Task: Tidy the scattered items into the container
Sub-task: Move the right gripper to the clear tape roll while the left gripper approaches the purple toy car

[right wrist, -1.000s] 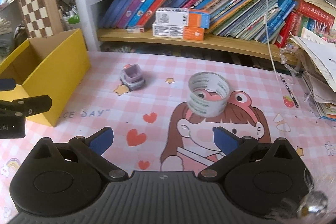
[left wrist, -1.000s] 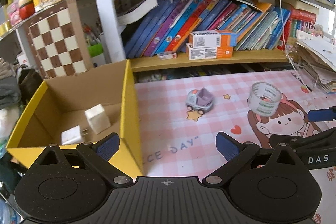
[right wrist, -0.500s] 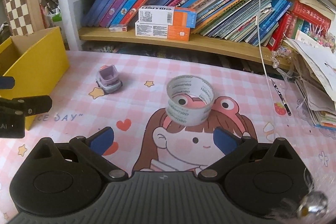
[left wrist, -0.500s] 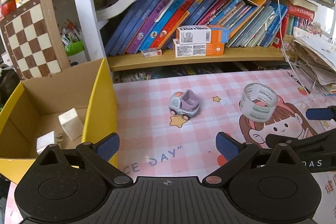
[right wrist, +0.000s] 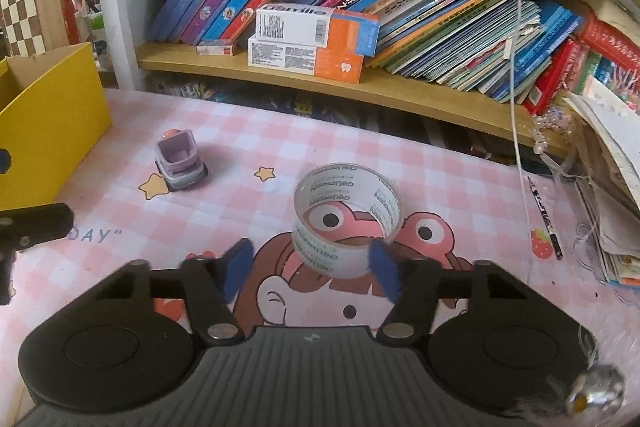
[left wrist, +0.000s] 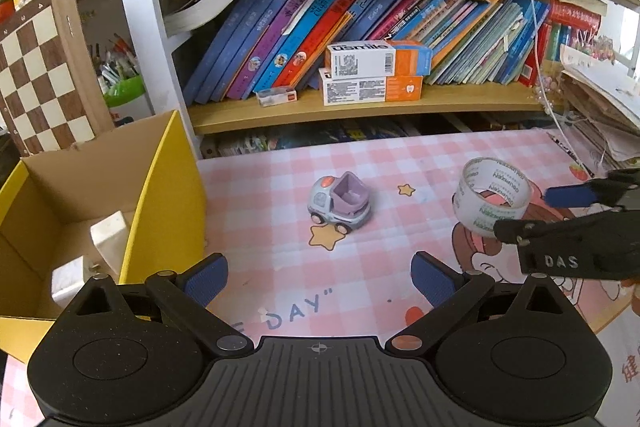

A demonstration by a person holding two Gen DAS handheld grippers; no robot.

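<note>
Right claw (right wrist: pixel 310 267) is seen low over the pink mat, and its jaws have just been closing. Its blue pads (right wrist: pixel 384 269) are half shut, one at each side of the tape roll (right wrist: pixel 346 217), but the roll is not seen to be squeezed yet. For a good grab, both sides should be pinched evenly so the ring is not crushed. Left claw (left wrist: pixel 318 277) is held wide open with nothing in it, near the toy car (left wrist: pixel 340 203). Both things are to be put in the yellow box (left wrist: pixel 168 187).
</note>
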